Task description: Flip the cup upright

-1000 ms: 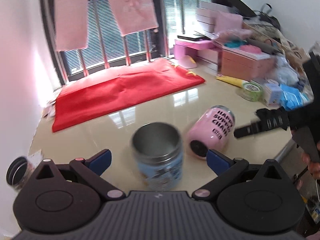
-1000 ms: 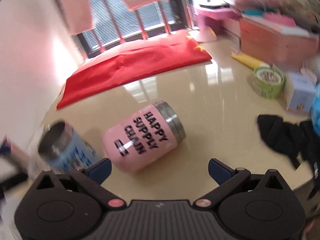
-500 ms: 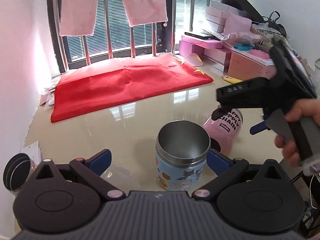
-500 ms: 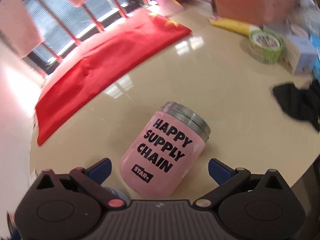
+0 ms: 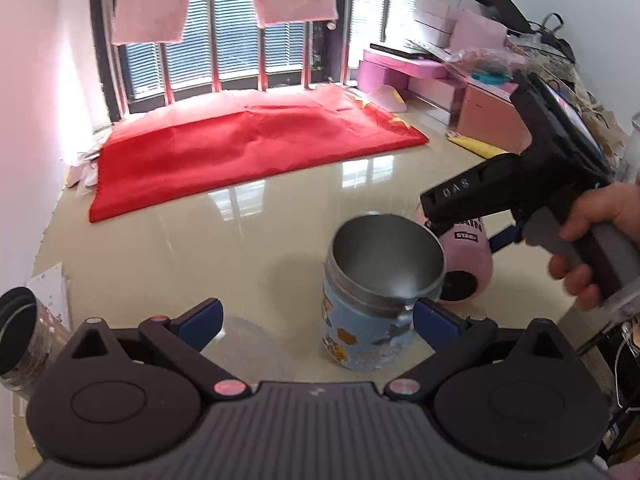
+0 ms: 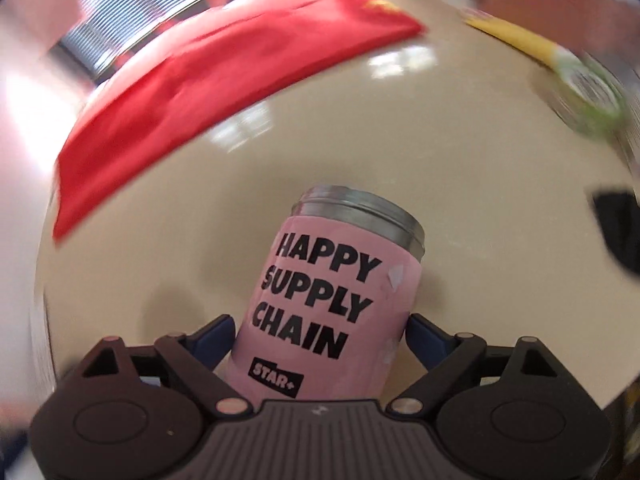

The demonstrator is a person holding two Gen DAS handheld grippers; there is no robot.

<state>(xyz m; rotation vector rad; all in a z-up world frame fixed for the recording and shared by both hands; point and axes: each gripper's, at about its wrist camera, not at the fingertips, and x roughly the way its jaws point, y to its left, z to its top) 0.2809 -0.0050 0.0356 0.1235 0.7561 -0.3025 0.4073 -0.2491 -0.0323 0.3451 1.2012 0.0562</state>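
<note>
Only the right wrist view shows right gripper [image 6: 320, 330] jaws straddling the pink cup [image 6: 334, 308]; left gripper [image 5: 316, 316] jaws spread.

A glossy beige table [image 5: 168, 252] carries everything. Straight ahead of the left gripper [image 5: 316, 318], across the far half of the top, lies a red cloth [image 5: 248, 144]. A blue cup [image 5: 374, 280] stands upright just off that gripper's right fingertip. The pink cup [image 6: 336, 304] lies on its side between the right gripper [image 6: 318, 334] fingers, steel rim pointing away. Ahead and to that gripper's right sit a blurred green tub [image 6: 588, 96] and a dark cloth [image 6: 618, 232].
</note>
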